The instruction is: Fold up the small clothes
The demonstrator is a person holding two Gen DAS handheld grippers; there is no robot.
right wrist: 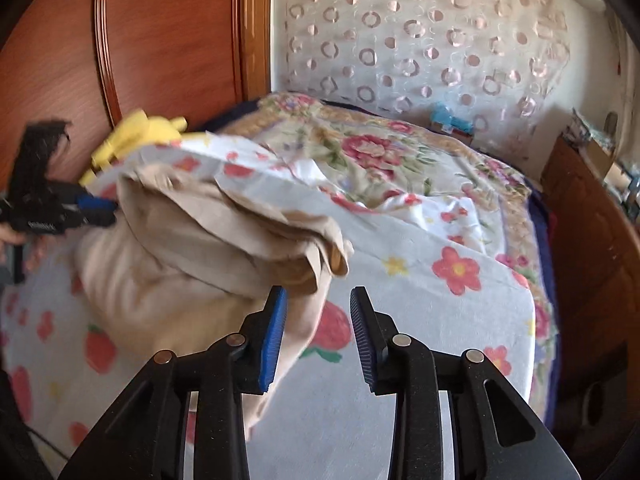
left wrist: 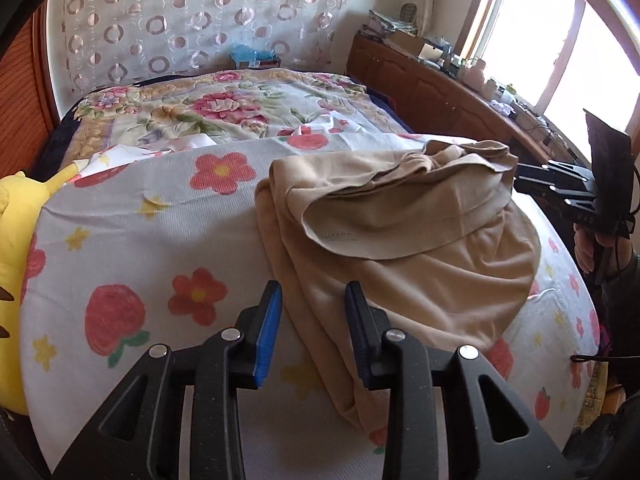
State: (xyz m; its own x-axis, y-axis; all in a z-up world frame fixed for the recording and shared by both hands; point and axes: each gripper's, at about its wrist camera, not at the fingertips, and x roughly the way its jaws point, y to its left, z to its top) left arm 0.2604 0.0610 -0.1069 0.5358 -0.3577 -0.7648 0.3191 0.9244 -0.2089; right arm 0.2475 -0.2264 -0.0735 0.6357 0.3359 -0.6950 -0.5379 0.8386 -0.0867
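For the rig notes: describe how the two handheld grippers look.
Both are matte black. The left gripper and right gripper each carry two fingers with ribbed blue pads, on angular linkage arms with silver pivot pins. In the left view, thin black cables trail from the right gripper's body.

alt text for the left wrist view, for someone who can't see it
A beige garment lies loosely folded on a strawberry-and-flower print sheet, with the open left gripper just above its near edge, nothing pinched. The right gripper reaches in at the garment's far right; a yellow plush toy sits at left.
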